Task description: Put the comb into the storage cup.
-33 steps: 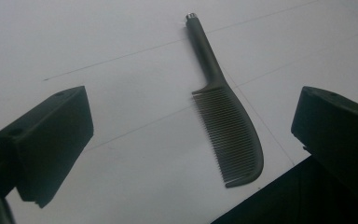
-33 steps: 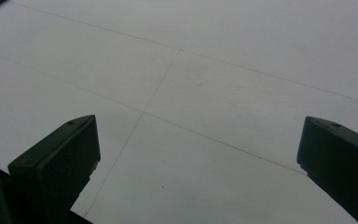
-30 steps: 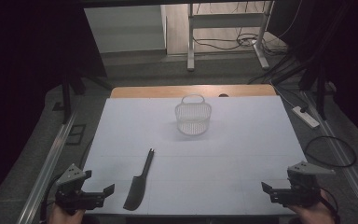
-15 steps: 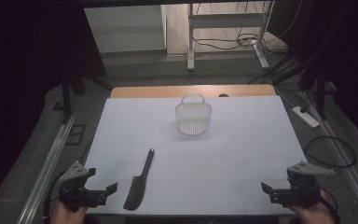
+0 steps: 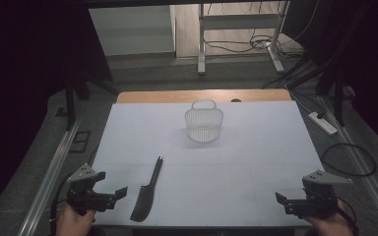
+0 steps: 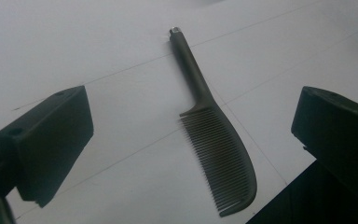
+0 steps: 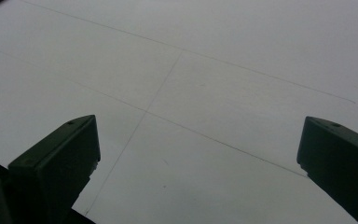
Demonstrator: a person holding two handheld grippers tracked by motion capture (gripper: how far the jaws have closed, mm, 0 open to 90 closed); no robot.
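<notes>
A dark comb (image 5: 144, 195) lies flat on the white table (image 5: 236, 162) near its front left, handle pointing away from me. In the left gripper view the comb (image 6: 219, 158) lies just ahead, between and beyond the wide-apart jaws. My left gripper (image 5: 114, 194) stands open just left of the comb, not touching it, and holds nothing (image 6: 193, 105). A white wire basket (image 5: 204, 124) with a hoop handle stands upright at the far middle of the table. My right gripper (image 5: 283, 199) is open and empty at the front right, over bare table (image 7: 200, 140).
Bare wood (image 5: 167, 96) shows along the table's far edge. Metal rails (image 5: 49, 177) run down both sides. A power strip (image 5: 323, 123) and cables (image 5: 347, 160) lie on the floor to the right, and a metal frame (image 5: 236, 22) stands beyond the table.
My left gripper has edged a little to the right, closer to the comb. The right gripper, comb and basket have stayed put.
</notes>
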